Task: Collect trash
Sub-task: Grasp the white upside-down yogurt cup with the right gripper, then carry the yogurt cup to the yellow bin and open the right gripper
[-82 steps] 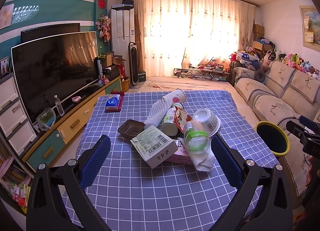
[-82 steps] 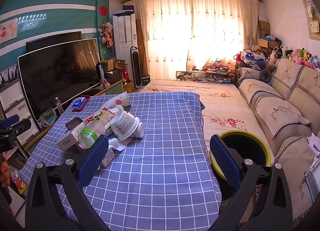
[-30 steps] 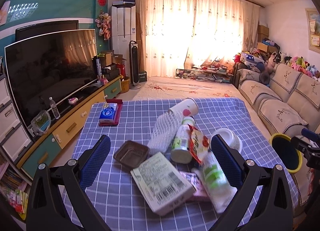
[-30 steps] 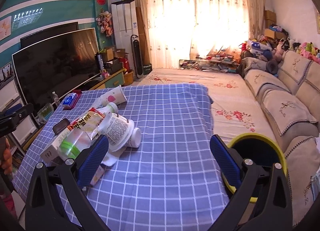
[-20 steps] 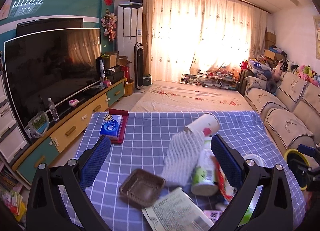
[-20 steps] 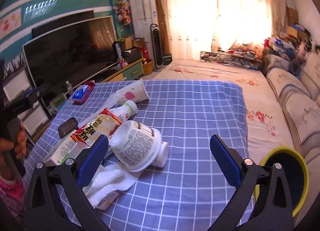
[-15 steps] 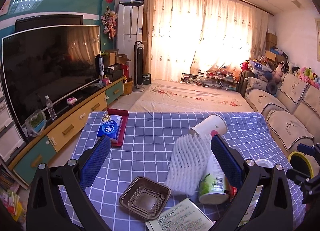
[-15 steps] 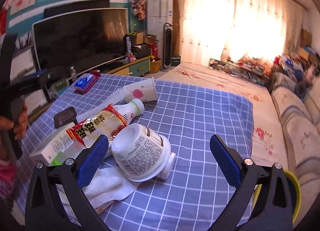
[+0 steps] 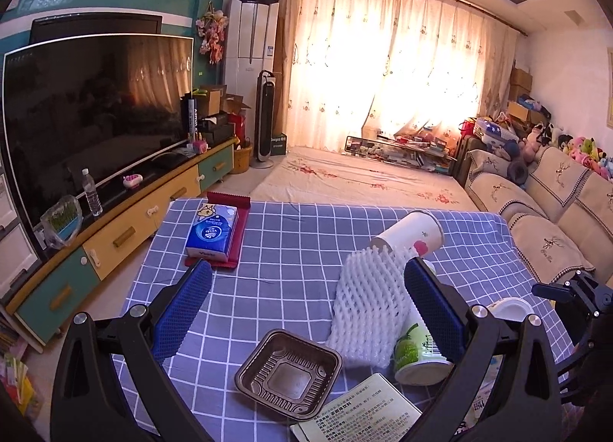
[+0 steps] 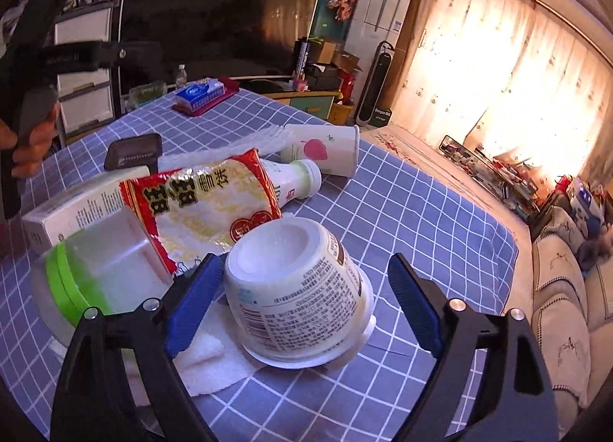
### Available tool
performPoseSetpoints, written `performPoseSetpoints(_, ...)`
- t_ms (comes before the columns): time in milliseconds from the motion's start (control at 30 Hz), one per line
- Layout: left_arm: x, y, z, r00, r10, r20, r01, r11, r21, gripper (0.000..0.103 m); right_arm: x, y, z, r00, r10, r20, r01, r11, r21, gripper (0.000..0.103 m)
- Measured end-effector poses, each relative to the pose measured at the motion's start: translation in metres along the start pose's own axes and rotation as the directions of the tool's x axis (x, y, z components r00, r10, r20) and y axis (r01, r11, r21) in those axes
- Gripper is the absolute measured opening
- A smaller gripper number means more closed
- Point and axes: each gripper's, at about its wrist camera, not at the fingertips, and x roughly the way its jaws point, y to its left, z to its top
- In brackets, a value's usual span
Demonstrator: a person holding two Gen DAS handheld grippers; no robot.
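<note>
Trash lies heaped on the checked bench, and the piece that matters now is the upturned white tub. A second ago our right gripper looked across the bench with the yellow-rimmed bin at 4 o'clock; now it has rolled and dipped, and the tub fills the gap between its blue pads. The jaws are closing but not yet pressing: the left pad sits just beside the tub wall, the right pad stands apart. We judge the first pick is about to land.

Around the tub, the snack bag lies at 11 o'clock, the green-lidded jar at 9 o'clock, the paper cup at 12 o'clock.

Our left gripper has slid forward too, so the brown tray and foam net now sit near its wide-apart, empty jaws. The bin has left both views, so carrying the tub there means turning back.
</note>
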Motion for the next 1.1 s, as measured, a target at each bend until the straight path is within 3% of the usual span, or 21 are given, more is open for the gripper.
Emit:
performPoseSetpoints(400,0.008,-0.009,-0.007,0.999,-0.016,-0.036,0.017,1.0,0.016,0.099,0.021,0.004,-0.003,0.998,0.016,-0.055,-0.024,0.988,-0.153,0.084)
performPoseSetpoints(700,0.009,-0.011,-0.009,0.999,-0.025,-0.043,0.025,1.0,0.018,0.099,0.028,0.004,-0.001,1.0,0.0,-0.008,-0.001,0.981,-0.193,0.087)
performPoseSetpoints(767,0.01,-0.011,-0.009,0.999,-0.027,-0.045,0.028,0.999,0.02,0.099,0.029,0.002,-0.001,1.0,0.016,-0.01,-0.017,0.984,-0.177,0.076)
performPoseSetpoints(933,0.009,-0.013,-0.01,0.998,-0.032,-0.048,0.033,0.999,0.027,0.099,0.028,-0.01,0.0,1.0,0.025,-0.005,-0.025,0.994,-0.103,0.075)
performPoseSetpoints(1100,0.009,-0.014,-0.01,0.998,-0.036,-0.048,0.038,0.999,0.03,0.099,0.012,-0.038,0.004,0.994,0.103,0.038,-0.106,0.992,0.072,0.074)
